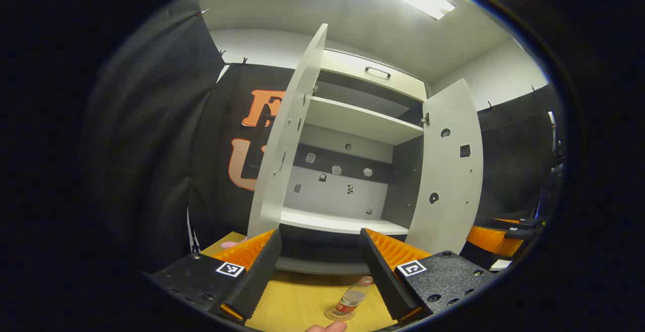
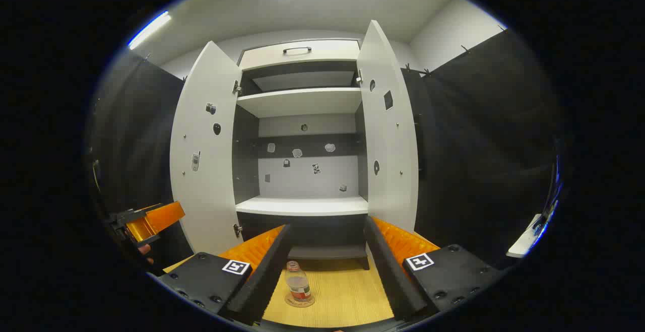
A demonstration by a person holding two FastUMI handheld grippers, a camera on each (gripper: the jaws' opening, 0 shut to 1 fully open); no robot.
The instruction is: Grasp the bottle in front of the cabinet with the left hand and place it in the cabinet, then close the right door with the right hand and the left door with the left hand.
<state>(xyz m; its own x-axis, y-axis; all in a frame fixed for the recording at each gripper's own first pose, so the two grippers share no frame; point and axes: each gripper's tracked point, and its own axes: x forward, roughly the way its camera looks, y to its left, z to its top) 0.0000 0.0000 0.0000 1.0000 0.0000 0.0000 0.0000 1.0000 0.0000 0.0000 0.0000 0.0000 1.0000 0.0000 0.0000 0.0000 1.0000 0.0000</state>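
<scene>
Small clear plastic bottle with red label (image 1: 351, 299) stands upright on the wooden counter (image 1: 297, 302), near the white cabinet's (image 1: 347, 223) front edge. Both grippers' jaws apart, empty. Left gripper (image 1: 318, 271) should descend, straddle the bottle's body squarely, then clamp gently to avoid tipping.

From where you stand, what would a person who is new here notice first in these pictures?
First, the tall cabinet straight ahead, with its left door and right door both swung wide open and its shelves bare. Next, the small bottle standing upright on the wooden surface in front of the cabinet. The left gripper and right gripper are both open, holding nothing.
</scene>
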